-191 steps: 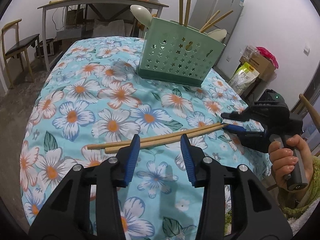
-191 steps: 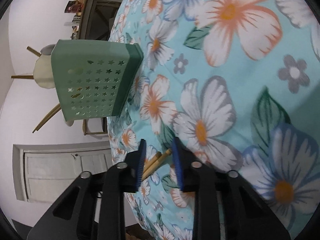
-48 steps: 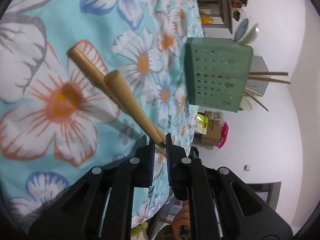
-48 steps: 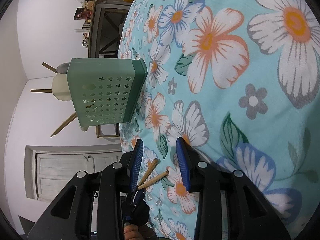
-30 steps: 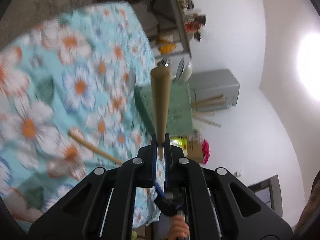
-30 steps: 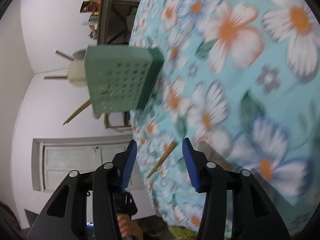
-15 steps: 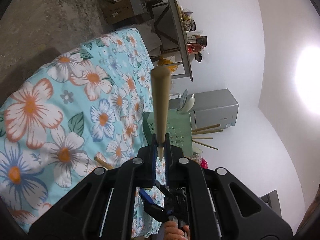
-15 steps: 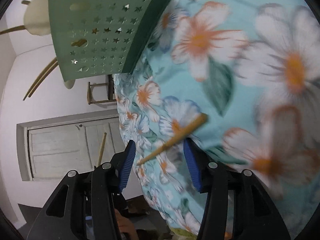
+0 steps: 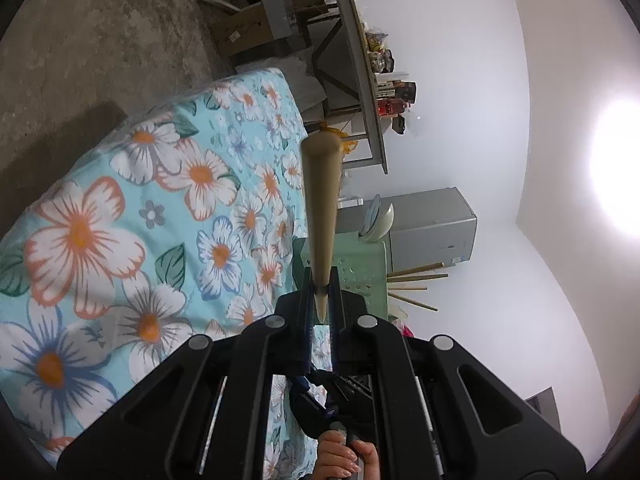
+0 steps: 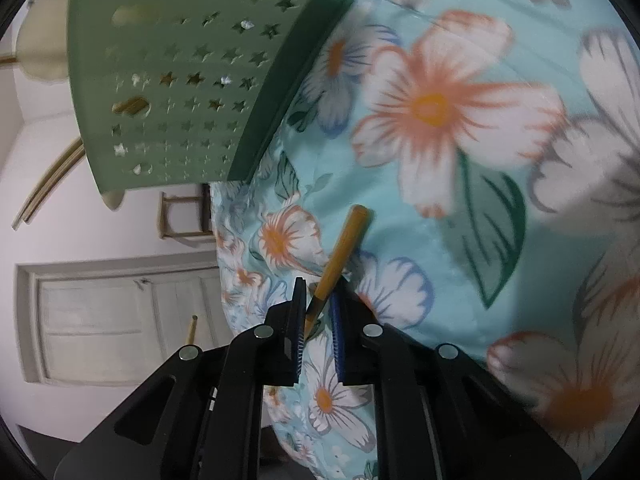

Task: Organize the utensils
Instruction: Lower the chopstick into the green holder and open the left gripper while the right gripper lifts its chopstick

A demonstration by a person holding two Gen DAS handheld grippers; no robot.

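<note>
My left gripper (image 9: 321,300) is shut on the thin end of a wooden chopstick (image 9: 322,200), which is off the cloth and points away from me. Beyond it stands the green star-punched utensil holder (image 9: 362,264), with chopsticks (image 9: 416,276) and spoons (image 9: 380,220) in it. In the right wrist view a second chopstick (image 10: 344,248) lies on the floral cloth (image 10: 480,80). Its thin end sits slantwise between the closing jaws of my right gripper (image 10: 318,316) and touches both pads. The holder (image 10: 180,80) is up and to the left.
A person's hand (image 9: 344,456) grips the right gripper's handle below my left gripper. A grey side table (image 9: 360,80) with bottles and a fridge (image 9: 432,228) stand beyond the bed. A wooden chair (image 10: 180,216) and a white door (image 10: 112,320) lie past the cloth's edge.
The right jaws have come together around the thin end of the chopstick lying on the cloth. The left gripper still holds its chopstick raised and has shifted a little.
</note>
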